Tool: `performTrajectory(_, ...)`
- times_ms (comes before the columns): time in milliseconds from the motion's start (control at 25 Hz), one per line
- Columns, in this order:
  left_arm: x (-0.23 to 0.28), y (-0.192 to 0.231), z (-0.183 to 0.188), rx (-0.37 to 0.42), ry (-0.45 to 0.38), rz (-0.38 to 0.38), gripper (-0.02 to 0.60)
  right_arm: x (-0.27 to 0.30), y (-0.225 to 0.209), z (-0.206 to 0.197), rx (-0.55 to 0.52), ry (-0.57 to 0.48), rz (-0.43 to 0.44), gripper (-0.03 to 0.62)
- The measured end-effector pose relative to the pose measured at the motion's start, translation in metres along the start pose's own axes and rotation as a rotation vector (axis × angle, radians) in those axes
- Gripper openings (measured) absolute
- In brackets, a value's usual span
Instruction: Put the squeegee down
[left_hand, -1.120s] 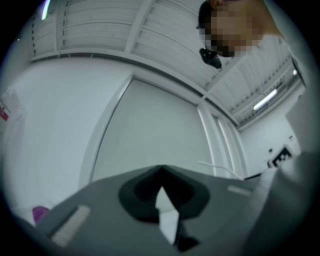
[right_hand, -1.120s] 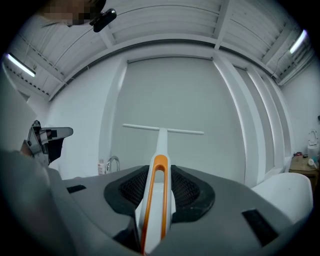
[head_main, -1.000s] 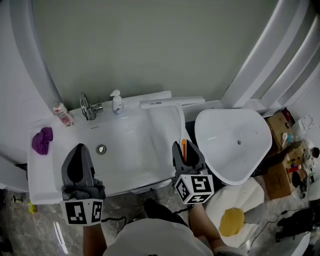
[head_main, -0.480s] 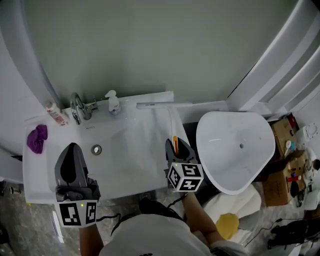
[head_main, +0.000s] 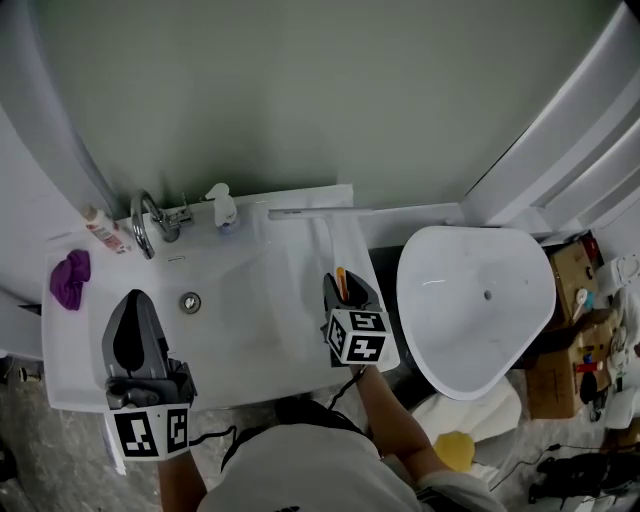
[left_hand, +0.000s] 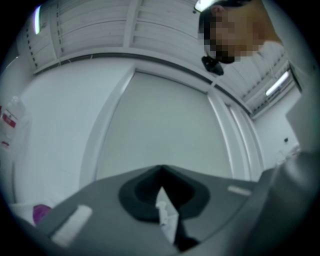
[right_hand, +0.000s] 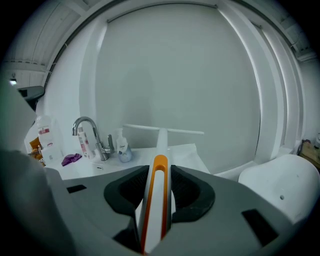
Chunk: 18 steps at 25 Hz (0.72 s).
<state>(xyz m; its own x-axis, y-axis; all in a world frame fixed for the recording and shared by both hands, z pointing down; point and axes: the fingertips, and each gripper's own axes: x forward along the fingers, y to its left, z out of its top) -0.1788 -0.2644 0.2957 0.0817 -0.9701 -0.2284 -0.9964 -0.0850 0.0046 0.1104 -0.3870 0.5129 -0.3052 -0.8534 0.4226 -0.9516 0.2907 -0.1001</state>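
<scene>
While the right tongs were clamped on the orange-and-white handle of the squeegee, the left tongs sat closed on nothing, pads together, over the front left part of the tabletop. Right tongs gripped the handle near its back end, above the front right corner of the tabletop. From there the handle ran toward the wall, and the blade bar lay crosswise along the back edge, right of the soap bottle and faucet. Couldn't tell if the blade was touching the surface or just above it. Purple cloth was at the back left, well apart from all of this. Basin was between the two tongs, and a white bowl-shaped fixture sat off the right edge.

Judgement: squeegee not put down yet, still fully gripped. Risks from here:
- Letting go with the handle in the air could drop it hard, and it could bounce off the right edge, which looked close.
- Smooth, maybe wet, sloped surface, so it could slide into the basin.
- Swinging the blade left could knock the soap bottle.
</scene>
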Motion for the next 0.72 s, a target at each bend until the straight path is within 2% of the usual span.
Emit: performTrajectory(720, 0.023, 0.024, -0.026, 0.017, 0.070, 0.086, 0.008, 0.091, -0.008, -0.045, -0.030, 0.211, -0.019, 0.130)
